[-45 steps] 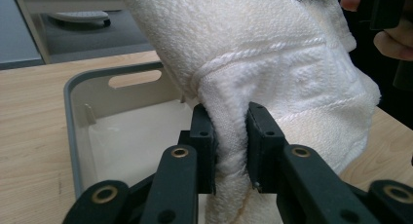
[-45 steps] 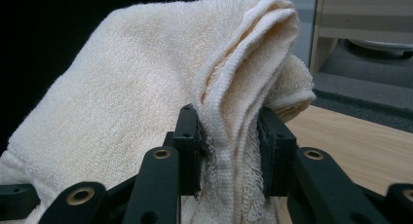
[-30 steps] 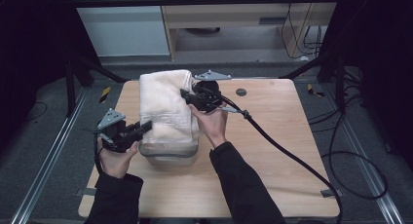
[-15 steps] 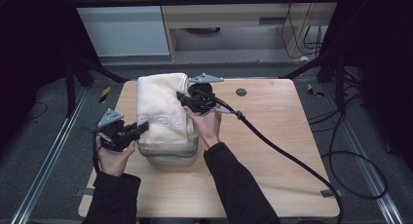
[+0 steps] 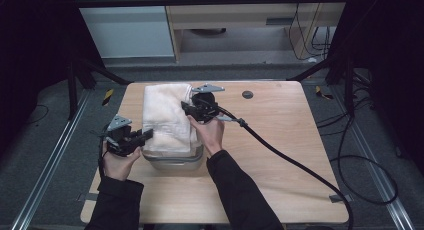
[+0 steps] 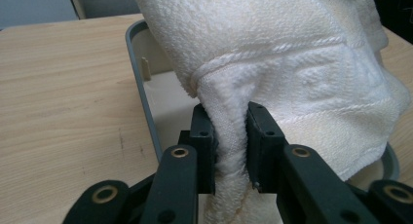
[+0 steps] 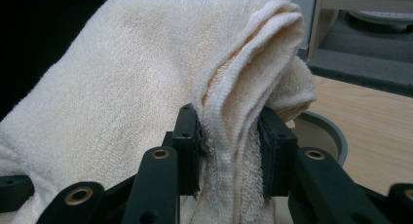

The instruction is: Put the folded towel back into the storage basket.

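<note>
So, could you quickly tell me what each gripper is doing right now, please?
Left gripper: closed on a fold of the towel.
Right gripper: closed on the towel's bunched edge.

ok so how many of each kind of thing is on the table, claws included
towel: 1, cream, pinched by both claws
tray: 1, grey, under the towel
claws: 2, left claw and right claw
table: 1, wooden
total: 5
</note>
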Demonstrator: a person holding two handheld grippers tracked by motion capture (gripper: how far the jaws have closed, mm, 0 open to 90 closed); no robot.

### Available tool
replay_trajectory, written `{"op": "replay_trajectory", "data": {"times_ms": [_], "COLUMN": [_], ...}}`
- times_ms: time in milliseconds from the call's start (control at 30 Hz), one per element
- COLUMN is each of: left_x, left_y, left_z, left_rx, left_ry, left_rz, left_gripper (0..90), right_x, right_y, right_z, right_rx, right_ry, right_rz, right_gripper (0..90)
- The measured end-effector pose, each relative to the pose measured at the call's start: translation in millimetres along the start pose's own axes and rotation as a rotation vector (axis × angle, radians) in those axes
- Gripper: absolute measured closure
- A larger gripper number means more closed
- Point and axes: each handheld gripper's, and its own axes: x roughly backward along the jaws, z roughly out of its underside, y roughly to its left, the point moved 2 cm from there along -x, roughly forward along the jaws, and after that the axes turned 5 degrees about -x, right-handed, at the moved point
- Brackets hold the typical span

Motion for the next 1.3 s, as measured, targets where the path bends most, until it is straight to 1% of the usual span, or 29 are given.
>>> {"op": "replay_trajectory", "data": {"times_ms": [100, 167, 267, 533, 700, 867, 1067, 1300], "left_x": [-4.1, -5.0, -8.2, -20.0, -24.3, -30.5, -37.6, -42.9], "left_y": [2.3, 2.7, 2.7, 1.5, 1.7, 0.8, 0.9, 1.0], "left_z": [3.7, 4.5, 6.4, 13.8, 16.6, 20.1, 24.3, 27.5], "left_rx": [0.000, 0.003, -0.001, -0.013, -0.010, -0.021, -0.032, -0.034], "left_ry": [0.018, 0.018, 0.027, 0.070, 0.080, 0.098, 0.122, 0.141], "left_rz": [-0.002, -0.001, 0.001, -0.002, 0.003, 0.003, -0.003, -0.008], "left_gripper": [75.0, 75.0, 75.0, 75.0, 74.9, 74.9, 74.8, 74.7], "right_x": [-3.8, -4.9, -8.3, -15.5, -17.9, -20.2, -24.9, -28.6], "right_y": [0.1, -0.7, -3.9, -11.1, -13.9, -17.7, -21.2, -23.6], "right_z": [4.4, 5.6, 11.0, 23.5, 28.1, 34.4, 41.9, 48.2], "right_rx": [-0.003, -0.001, -0.014, -0.019, -0.018, -0.034, -0.030, -0.028], "right_ry": [0.011, 0.012, 0.020, 0.050, 0.057, 0.068, 0.084, 0.097], "right_rz": [0.005, 0.004, 0.004, 0.016, 0.019, 0.024, 0.035, 0.041], "right_gripper": [66.1, 66.0, 65.9, 65.5, 65.4, 65.4, 65.0, 65.0]}}
